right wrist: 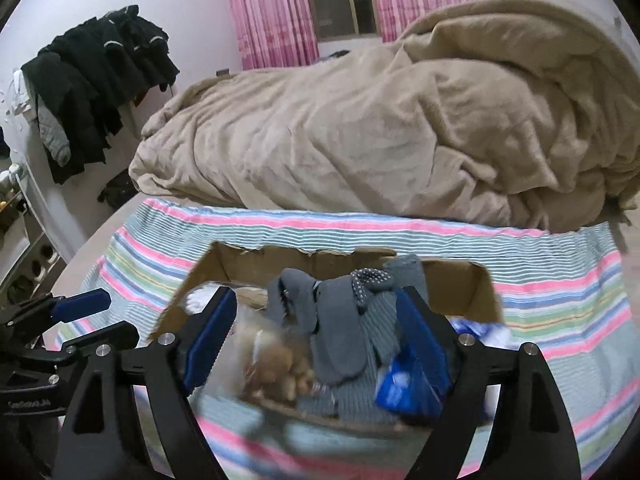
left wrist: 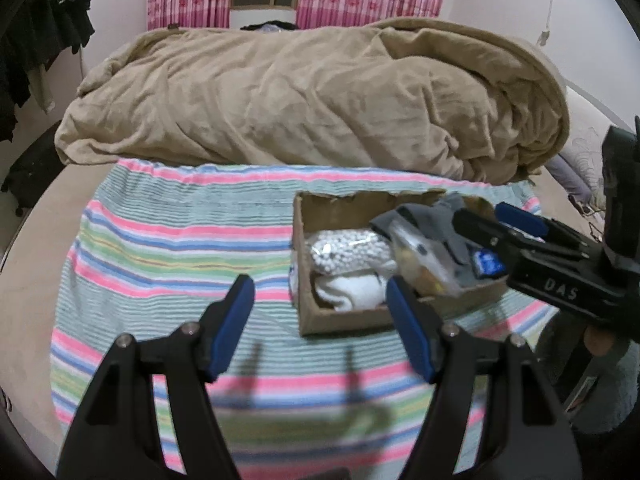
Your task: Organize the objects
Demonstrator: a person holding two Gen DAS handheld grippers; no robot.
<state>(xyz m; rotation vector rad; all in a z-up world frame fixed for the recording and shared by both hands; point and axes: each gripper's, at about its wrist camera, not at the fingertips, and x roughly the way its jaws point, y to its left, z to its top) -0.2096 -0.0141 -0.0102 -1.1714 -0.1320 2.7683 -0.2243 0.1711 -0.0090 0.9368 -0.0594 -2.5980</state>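
Note:
A cardboard box (left wrist: 340,320) sits on a striped cloth (left wrist: 180,232) on the bed. It holds a bag of white beads (left wrist: 348,252), a white cloth (left wrist: 352,290), grey socks (left wrist: 436,220), a clear bag of brownish items (left wrist: 424,264) and a blue packet (left wrist: 488,262). My left gripper (left wrist: 320,320) is open and empty, just in front of the box's left end. My right gripper (right wrist: 316,344) is open above the box (right wrist: 472,280), its fingers on either side of the grey socks (right wrist: 340,320) and clear bag (right wrist: 276,364). It shows from the side in the left wrist view (left wrist: 488,216).
A bunched tan blanket (left wrist: 320,100) lies across the bed behind the striped cloth. Dark clothes (right wrist: 100,88) hang at the left wall. Pink curtains (right wrist: 272,12) frame a window at the back. The left gripper (right wrist: 80,316) shows at the left of the right wrist view.

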